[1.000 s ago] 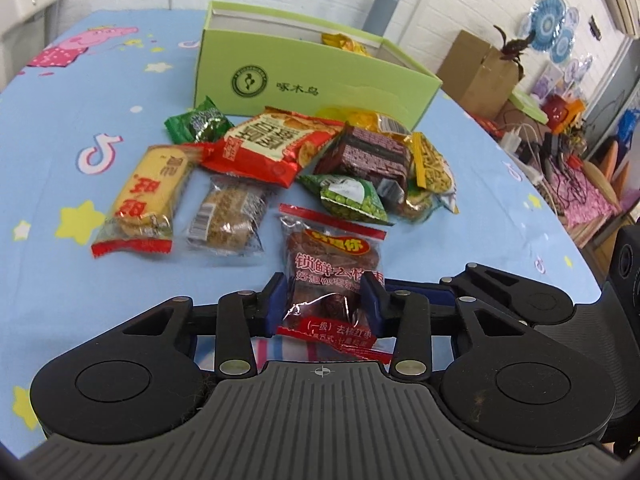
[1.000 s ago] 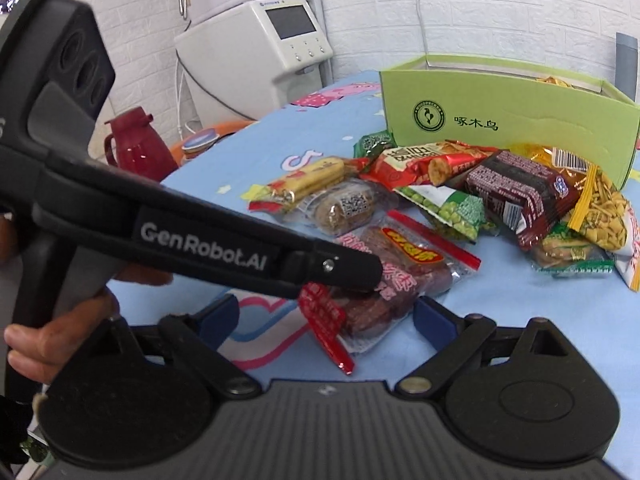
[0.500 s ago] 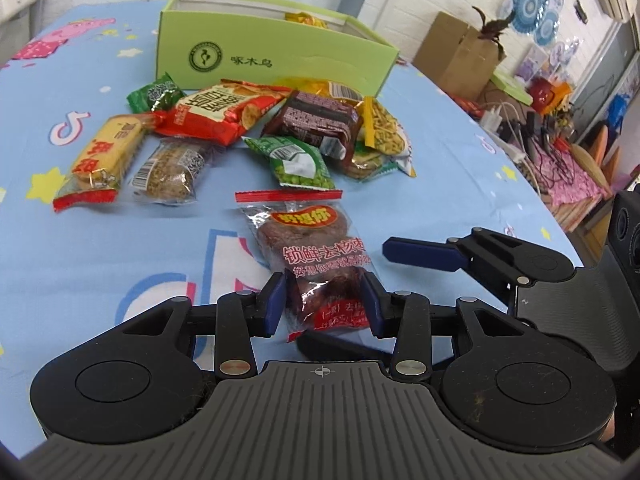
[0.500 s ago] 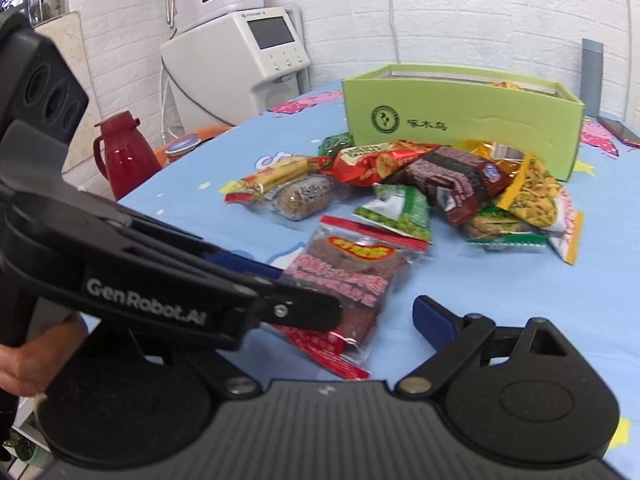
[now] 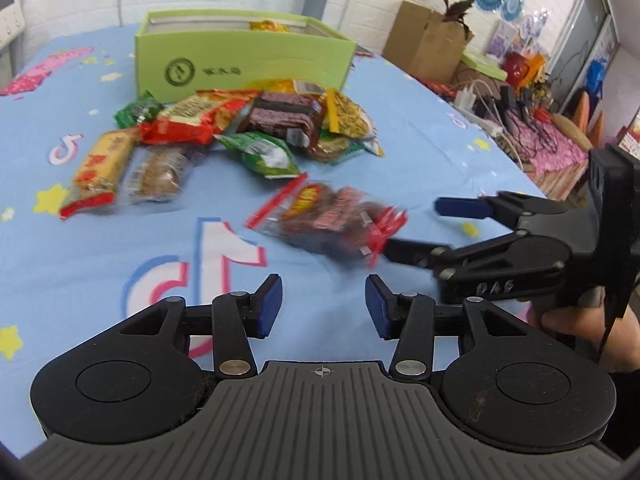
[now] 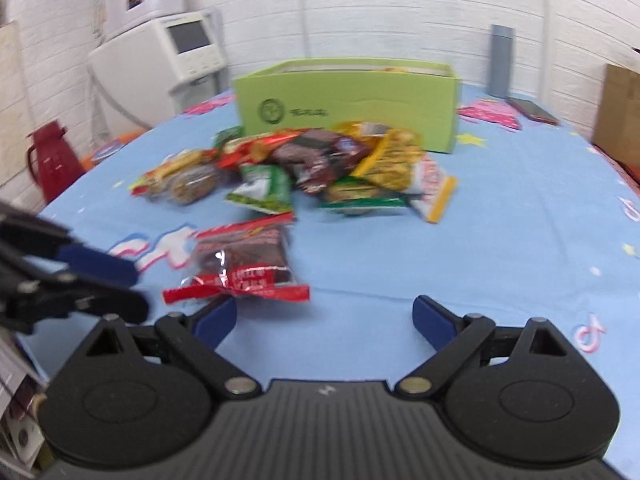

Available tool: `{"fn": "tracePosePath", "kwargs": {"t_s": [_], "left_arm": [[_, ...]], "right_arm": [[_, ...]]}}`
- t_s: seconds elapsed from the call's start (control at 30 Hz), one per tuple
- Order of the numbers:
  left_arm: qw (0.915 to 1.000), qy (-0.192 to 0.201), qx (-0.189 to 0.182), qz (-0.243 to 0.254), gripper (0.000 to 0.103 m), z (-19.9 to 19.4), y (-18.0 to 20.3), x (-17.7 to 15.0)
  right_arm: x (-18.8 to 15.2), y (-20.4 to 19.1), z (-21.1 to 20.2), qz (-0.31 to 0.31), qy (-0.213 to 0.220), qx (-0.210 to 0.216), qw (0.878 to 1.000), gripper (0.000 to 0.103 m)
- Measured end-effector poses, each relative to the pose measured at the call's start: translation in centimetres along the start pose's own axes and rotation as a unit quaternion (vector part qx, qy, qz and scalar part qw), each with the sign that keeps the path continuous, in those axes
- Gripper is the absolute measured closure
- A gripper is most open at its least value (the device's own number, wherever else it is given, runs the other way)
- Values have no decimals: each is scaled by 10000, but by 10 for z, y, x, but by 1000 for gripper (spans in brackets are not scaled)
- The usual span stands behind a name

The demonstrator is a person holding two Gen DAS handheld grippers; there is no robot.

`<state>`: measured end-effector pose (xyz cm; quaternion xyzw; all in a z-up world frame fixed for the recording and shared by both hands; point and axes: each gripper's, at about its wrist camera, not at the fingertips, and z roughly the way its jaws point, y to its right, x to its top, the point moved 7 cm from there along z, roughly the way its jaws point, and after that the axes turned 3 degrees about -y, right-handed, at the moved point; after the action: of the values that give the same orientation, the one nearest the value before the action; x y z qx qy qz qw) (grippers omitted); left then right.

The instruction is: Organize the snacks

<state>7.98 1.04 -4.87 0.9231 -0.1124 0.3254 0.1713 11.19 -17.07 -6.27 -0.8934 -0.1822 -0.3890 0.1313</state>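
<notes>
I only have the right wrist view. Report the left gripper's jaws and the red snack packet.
Observer: The left gripper has just been opening its jaws; nothing sits between them, and the red snack packet lies on the cloth ahead.
Operator: Describe my right gripper from the side.
Observer: It stands open, lower finger reaching the packet's red end; blur hides any contact.
Operator: Check the green box.
Observer: A yellow wrapper shows inside.

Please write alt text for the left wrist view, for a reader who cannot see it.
A clear packet with red edges lies on the blue tablecloth, ahead of the open, empty left tongs. The open right tongs reach in from the right, one finger at its edge. Behind, snack packets lie before a green box.
</notes>
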Motion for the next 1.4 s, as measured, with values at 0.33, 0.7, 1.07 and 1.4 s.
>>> {"fn": "tracePosePath", "kwargs": {"t_s": [0.33,0.7,1.07,1.4], "left_arm": [[9994,-19,-268,-215,58,47,-26,63],[9977,-327,-560,-171,74,70,-17,53],[9981,-129,-374,-480,43,51,-14,39],[9971,-107,-626,-425,81,62,6,30]], "right_arm": [[0,-24,-33,425,376,551,9969,9],[-1,-58,9,89,-167,1071,9941,9],[1,-24,-1,99,26,715,9974,9],[-2,-31,12,-118,152,475,9987,22]]}}
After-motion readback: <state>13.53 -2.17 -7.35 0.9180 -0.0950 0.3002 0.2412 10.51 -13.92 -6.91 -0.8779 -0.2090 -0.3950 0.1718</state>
